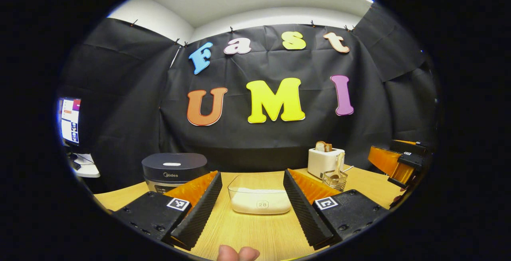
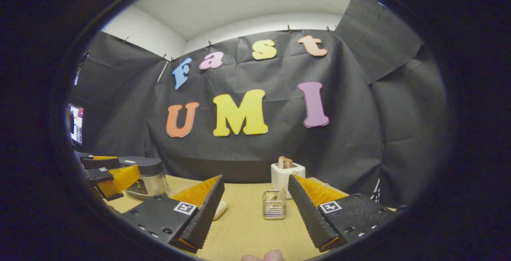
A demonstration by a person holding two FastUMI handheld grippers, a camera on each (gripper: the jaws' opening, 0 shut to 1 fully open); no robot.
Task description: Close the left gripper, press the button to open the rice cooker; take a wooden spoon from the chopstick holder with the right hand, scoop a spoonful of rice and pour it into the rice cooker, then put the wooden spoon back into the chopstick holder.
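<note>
In the left gripper view, a fingertip [image 1: 238, 253] of the person shows at 6 o'clock, at the very bottom edge. Just above it the left gripper [image 1: 252, 209] hangs over the wooden table [image 1: 255, 233] with its two fingers wide apart and nothing between them. Straight ahead, at 12 o'clock from the fingers, stands a clear plastic box [image 1: 260, 194] with white rice [image 1: 260, 203] in its lower part. At 10 o'clock, behind the left finger, sits the rice cooker [image 1: 174, 170] with its lid down. At 2 o'clock is the wire chopstick holder [image 1: 334, 179], and a wooden spoon [image 1: 338, 169] stands in it, leaning. Just behind the holder is a white toaster [image 1: 324, 161] with bread [image 1: 323, 146] in its slots. Far at 3 o'clock the other gripper shows, and at 9 o'clock a monitor [image 1: 70, 120].

In the right gripper view, the right gripper [image 2: 255, 217] is also spread open and empty above the table. The chopstick holder [image 2: 274, 205] stands between its fingers at about 12 o'clock, near the right one, with the toaster [image 2: 284, 175] just behind. At 9 o'clock the rice cooker [image 2: 144, 177] sits partly behind the left gripper.
</note>
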